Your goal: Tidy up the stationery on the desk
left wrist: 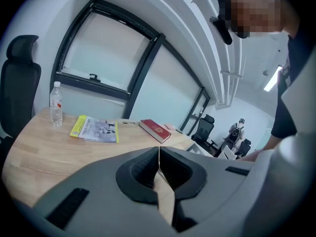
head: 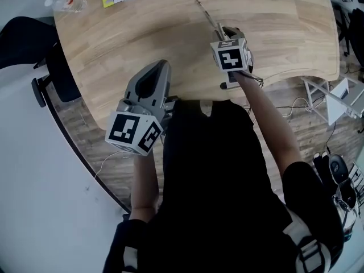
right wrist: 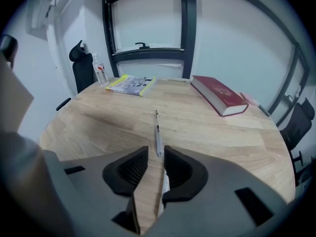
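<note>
A thin silver pen [head: 207,13] lies on the wooden desk [head: 284,33], pointing away from me. My right gripper [head: 220,32] stands over its near end. In the right gripper view the pen [right wrist: 157,130] runs between the jaws and close along the right pad, with bare wood showing on its left; the right gripper [right wrist: 156,151] is open. My left gripper [head: 160,67] hovers at the desk's near edge. In its own view the left gripper [left wrist: 159,154] has its jaws shut with nothing between them.
At the far side of the desk are a yellow-edged booklet [right wrist: 131,84], a water bottle [right wrist: 100,74], a red book [right wrist: 219,95] and a small pink item [right wrist: 249,98]. A black chair [head: 54,73] stands at the desk's left. Cables and gear lie on the floor at right.
</note>
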`<action>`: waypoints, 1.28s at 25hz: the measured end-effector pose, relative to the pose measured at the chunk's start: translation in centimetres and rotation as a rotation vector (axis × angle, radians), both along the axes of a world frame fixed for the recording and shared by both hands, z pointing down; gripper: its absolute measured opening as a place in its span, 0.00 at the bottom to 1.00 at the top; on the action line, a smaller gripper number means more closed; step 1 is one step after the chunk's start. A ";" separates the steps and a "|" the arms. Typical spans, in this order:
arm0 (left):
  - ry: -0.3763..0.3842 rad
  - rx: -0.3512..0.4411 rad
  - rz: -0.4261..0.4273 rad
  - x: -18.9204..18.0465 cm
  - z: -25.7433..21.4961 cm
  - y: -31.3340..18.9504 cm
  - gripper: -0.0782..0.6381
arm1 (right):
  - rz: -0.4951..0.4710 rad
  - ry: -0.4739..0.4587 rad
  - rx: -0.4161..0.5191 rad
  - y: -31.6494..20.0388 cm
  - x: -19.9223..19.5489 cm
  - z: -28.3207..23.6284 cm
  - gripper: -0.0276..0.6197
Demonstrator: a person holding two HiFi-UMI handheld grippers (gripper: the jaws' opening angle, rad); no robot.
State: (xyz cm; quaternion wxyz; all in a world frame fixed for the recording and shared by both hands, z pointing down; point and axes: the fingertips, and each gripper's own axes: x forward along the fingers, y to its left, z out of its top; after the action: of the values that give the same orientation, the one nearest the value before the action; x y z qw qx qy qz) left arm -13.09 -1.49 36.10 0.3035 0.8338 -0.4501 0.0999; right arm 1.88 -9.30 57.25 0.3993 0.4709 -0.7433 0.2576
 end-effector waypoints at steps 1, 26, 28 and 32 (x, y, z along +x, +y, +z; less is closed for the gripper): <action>0.000 -0.002 0.000 -0.2 0.1 0.1 0.16 | -0.020 0.006 0.003 -0.6 -0.5 0.2 0.22; -0.019 -0.020 -0.019 -3.0 0.7 0.2 0.16 | -0.123 0.123 -0.116 -6.0 -3.2 4.0 0.14; -0.019 -0.020 -0.009 -2.4 0.7 0.5 0.16 | -0.095 0.082 -0.097 -5.5 -3.3 2.8 0.14; -0.006 -0.027 0.024 -0.5 0.8 0.9 0.16 | -0.026 -0.010 -0.053 -2.9 -3.6 0.6 0.14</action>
State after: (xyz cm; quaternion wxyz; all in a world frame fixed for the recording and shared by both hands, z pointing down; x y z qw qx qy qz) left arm -13.62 -0.59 36.94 0.3123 0.8348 -0.4394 0.1121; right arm -1.68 -12.23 57.86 0.4111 0.4492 -0.7442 0.2745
